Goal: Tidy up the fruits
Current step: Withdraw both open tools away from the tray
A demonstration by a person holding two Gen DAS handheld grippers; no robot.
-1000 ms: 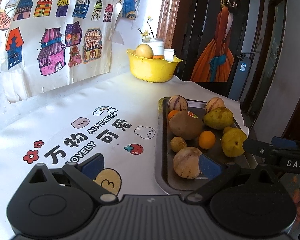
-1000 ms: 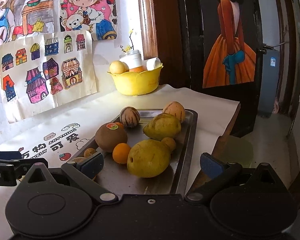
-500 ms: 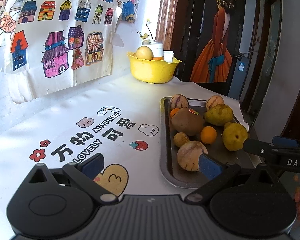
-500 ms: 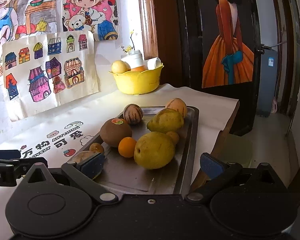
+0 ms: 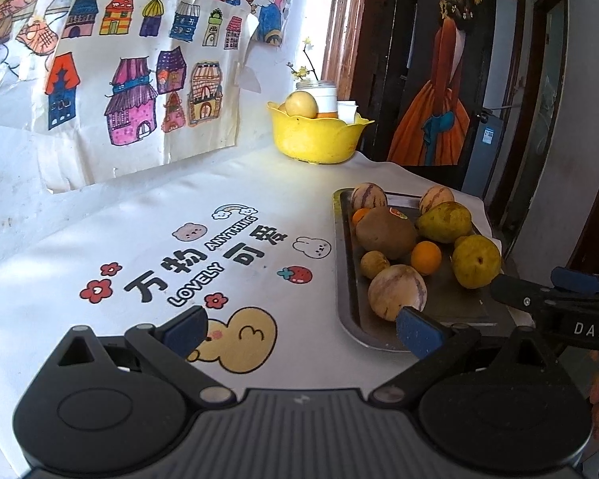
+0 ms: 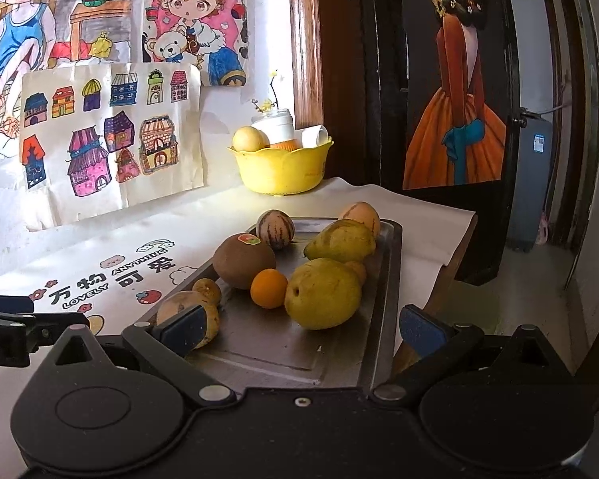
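Note:
A metal tray [image 5: 455,307] [image 6: 283,355] at the table's right end holds several fruits. Among them are a brown fruit with a sticker [image 6: 243,261] [image 5: 385,231], an orange [image 6: 268,288] [image 5: 426,257], two yellow-green pears [image 6: 323,293] [image 6: 341,241], and striped pale melons [image 5: 397,291] [image 6: 275,228]. My left gripper [image 5: 299,331] is open over the printed cloth, left of the tray. My right gripper [image 6: 301,327] is open above the tray's near end, with nothing between its fingers.
A yellow bowl [image 5: 315,135] [image 6: 283,169] with a round fruit and white containers stands at the back by the wall. Drawings [image 5: 139,80] hang on the wall behind. The table's right edge [image 6: 455,251] drops off beside the tray, facing a dark door.
Both grippers have drawn back and up from the tray, so the fruits look farther away. Both stay open and no fruit has moved.

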